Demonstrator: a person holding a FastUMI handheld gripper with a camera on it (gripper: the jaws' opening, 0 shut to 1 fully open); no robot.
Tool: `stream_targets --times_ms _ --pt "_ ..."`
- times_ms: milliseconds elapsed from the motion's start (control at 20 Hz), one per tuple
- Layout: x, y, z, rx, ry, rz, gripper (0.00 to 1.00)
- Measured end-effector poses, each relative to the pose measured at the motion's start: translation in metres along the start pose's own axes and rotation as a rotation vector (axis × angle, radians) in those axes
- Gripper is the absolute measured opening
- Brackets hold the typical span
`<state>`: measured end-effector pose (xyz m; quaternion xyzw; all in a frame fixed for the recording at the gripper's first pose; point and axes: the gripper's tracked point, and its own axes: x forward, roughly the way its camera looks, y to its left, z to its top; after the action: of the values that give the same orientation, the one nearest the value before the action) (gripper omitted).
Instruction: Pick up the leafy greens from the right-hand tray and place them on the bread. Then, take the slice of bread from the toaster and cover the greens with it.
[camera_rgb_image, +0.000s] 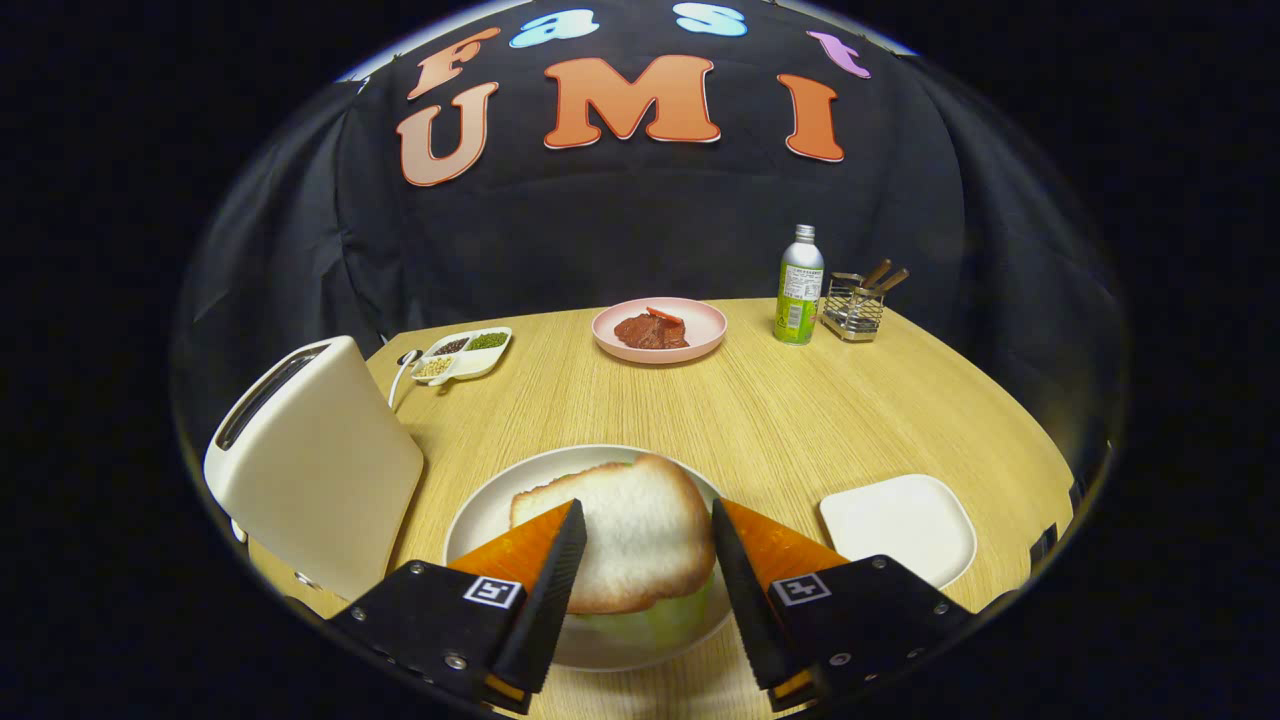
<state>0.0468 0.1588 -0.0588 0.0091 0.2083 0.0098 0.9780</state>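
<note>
Nearest, hand-held gripper (645, 555) spread wide, fingers flanking a bread slice (622, 535) without touching; slice lies over leafy greens (640, 622) on a round plate (480, 515). Toaster (315, 465) left, square white tray (900, 525) right, both on table (760, 410). Far: pink plate (700, 325), bottle (800, 285)

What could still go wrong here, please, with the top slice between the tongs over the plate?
1. The bread slice lies tilted across the leafy greens, whose edge peeks out nearest the tongs; it could slide off.
2. The tongs stand open with a finger at either side of the slice; I cannot tell whether they touch it, and pulling back could drag it askew.
3. The toaster stands close beside the round plate; a sideways swing might bump it.
</note>
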Motion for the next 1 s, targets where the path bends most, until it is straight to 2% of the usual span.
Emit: stream_targets --times_ms 50,150,250,600,1000 --pt "-0.003 -0.001 0.003 -0.001 -0.014 -0.005 0.85" --pt "-0.007 -0.002 0.009 -0.008 -0.039 -0.013 0.94" --pt "-0.013 -0.001 0.013 -0.017 -0.06 -0.013 0.97" --pt "-0.03 0.012 0.031 -0.062 -0.148 0.01 0.97" --pt "-0.046 -0.001 0.053 -0.097 -0.239 -0.025 0.98"
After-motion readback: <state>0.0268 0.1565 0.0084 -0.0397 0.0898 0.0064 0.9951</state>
